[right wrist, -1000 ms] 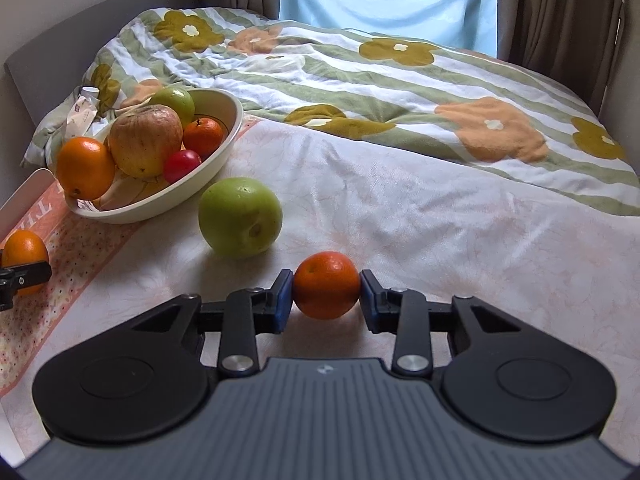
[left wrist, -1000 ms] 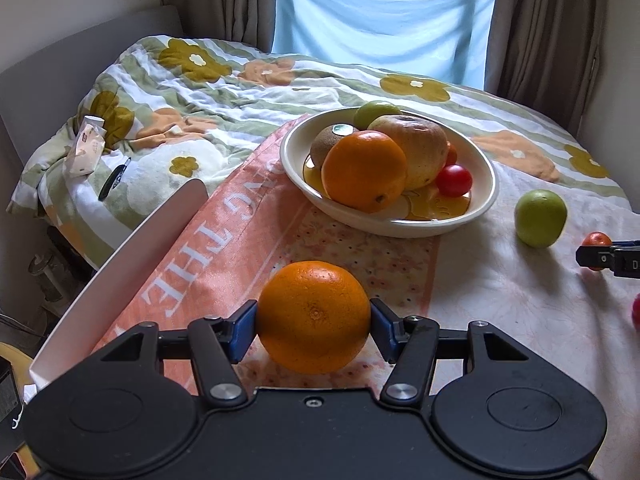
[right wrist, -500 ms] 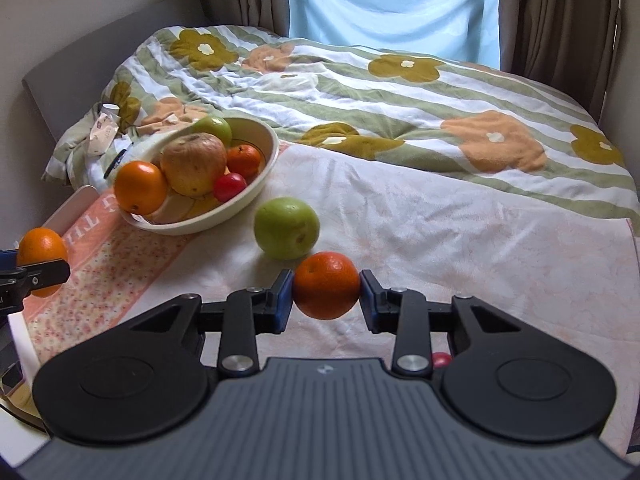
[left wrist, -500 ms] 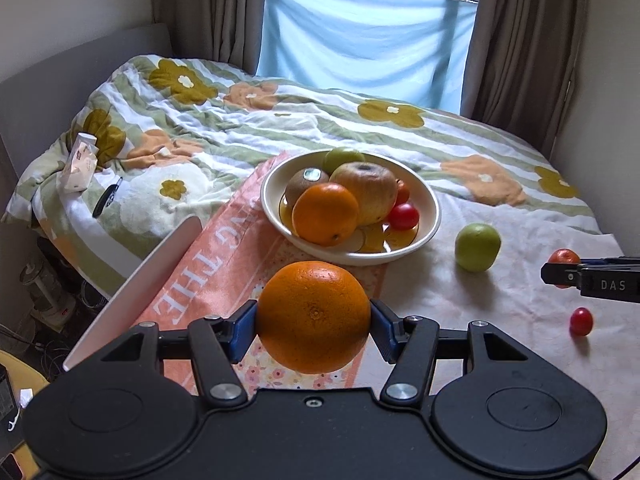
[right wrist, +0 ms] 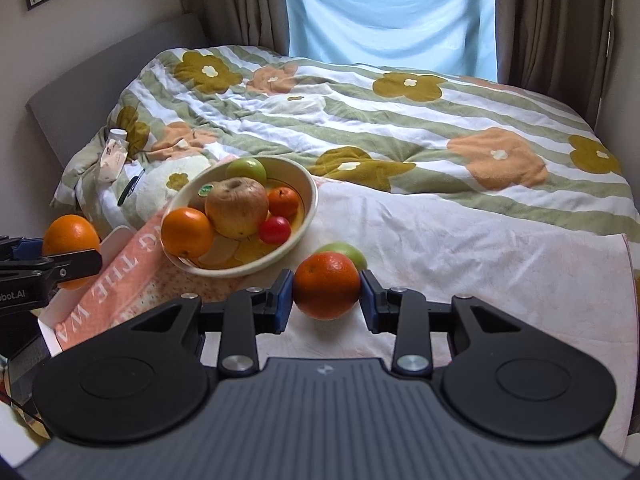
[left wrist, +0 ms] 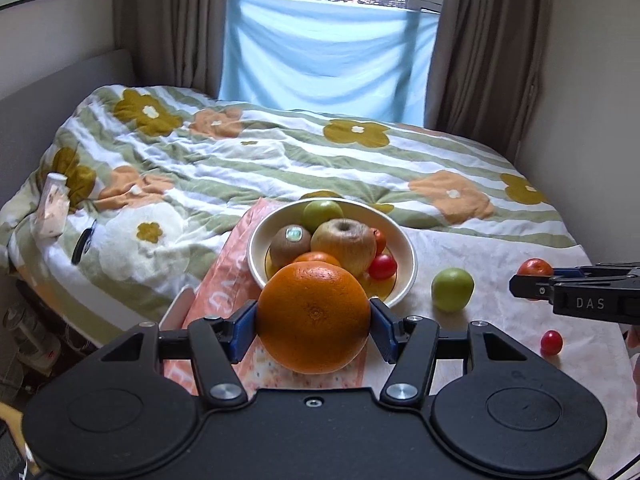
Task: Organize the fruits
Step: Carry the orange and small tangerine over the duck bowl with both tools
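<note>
My left gripper [left wrist: 314, 322] is shut on a large orange [left wrist: 313, 316] and holds it in the air before the cream fruit bowl [left wrist: 404, 246]. My right gripper [right wrist: 326, 294] is shut on a small tangerine [right wrist: 326, 285], also lifted; it shows at the right edge of the left wrist view [left wrist: 535, 268]. The bowl [right wrist: 310, 192] holds an orange, a brownish apple, a kiwi, a green apple, a tangerine and a red tomato. A green apple [left wrist: 452, 289] lies on the cloth right of the bowl, half hidden behind the tangerine in the right wrist view [right wrist: 344, 251]. A cherry tomato [left wrist: 551, 342] lies further right.
The bowl stands on a pink printed cloth [left wrist: 224, 284] over a white tray [right wrist: 116, 240] on a flowered quilt [left wrist: 280, 152]. A small carton [left wrist: 52, 210] and a dark pen-like object [left wrist: 82, 240] lie on the quilt at the left. Curtains and a window are behind the bed.
Both grippers have risen and pulled back with their fruit still held. The bowl and loose fruit look smaller and farther away.
</note>
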`<action>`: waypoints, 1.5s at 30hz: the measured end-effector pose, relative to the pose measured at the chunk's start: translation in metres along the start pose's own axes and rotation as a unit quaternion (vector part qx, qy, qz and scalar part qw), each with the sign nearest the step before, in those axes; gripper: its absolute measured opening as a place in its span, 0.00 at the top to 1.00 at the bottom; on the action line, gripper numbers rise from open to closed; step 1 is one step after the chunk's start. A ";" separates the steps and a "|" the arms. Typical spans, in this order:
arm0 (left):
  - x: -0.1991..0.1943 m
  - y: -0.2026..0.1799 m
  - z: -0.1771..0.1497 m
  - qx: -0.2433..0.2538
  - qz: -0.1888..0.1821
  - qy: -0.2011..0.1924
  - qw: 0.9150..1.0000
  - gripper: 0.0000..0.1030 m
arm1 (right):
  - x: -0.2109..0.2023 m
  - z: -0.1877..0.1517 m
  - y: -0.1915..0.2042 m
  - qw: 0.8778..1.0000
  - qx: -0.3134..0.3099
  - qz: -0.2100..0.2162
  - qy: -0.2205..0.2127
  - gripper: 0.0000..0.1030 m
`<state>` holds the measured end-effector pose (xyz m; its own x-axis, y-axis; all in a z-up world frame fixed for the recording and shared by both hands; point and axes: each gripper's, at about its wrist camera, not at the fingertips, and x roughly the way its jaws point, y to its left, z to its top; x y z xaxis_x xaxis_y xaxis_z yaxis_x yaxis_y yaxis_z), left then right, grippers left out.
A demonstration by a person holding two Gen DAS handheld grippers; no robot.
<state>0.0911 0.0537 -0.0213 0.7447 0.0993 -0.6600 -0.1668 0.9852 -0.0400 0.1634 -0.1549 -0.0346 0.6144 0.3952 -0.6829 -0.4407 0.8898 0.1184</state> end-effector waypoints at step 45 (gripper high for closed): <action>0.147 0.085 0.063 0.071 -0.140 0.062 0.986 0.06 | 0.093 0.040 0.072 0.986 0.120 -0.112 0.022 0.52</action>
<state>0.2268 0.1606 -0.0743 0.6621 -0.1877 -0.7255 0.1322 0.9822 -0.1335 0.2153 -0.0448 -0.0606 0.6476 0.1770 -0.7411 -0.1256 0.9841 0.1253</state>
